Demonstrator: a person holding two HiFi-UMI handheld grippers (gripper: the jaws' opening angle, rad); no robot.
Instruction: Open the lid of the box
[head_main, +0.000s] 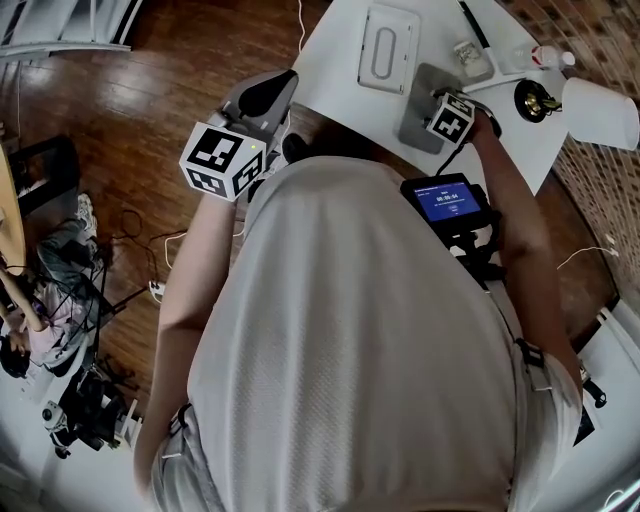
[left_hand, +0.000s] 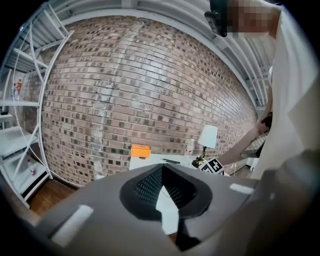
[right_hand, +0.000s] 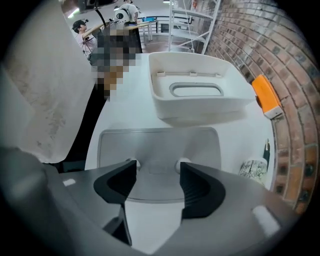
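A white box (head_main: 386, 46) (right_hand: 198, 94) with an oval shape in its middle stands on the white table (head_main: 335, 70). A flat grey lid (head_main: 421, 112) (right_hand: 159, 150) lies on the table just in front of it, apart from it. My right gripper (head_main: 434, 102) (right_hand: 157, 166) hovers over the lid's near part. Its jaws stand open beside two small white knobs, with nothing held. My left gripper (head_main: 268, 92) (left_hand: 162, 169) is raised off the table's left edge, pointing at the brick wall. Its fingertips meet and hold nothing.
An orange box (right_hand: 266, 96) (left_hand: 140, 150), a pen (right_hand: 267, 146) and a small patterned cup (right_hand: 253, 167) lie along the wall side of the table. A white-shaded lamp (head_main: 598, 112) (left_hand: 208, 136) stands at the table's right end. White shelves (left_hand: 20, 105) stand left.
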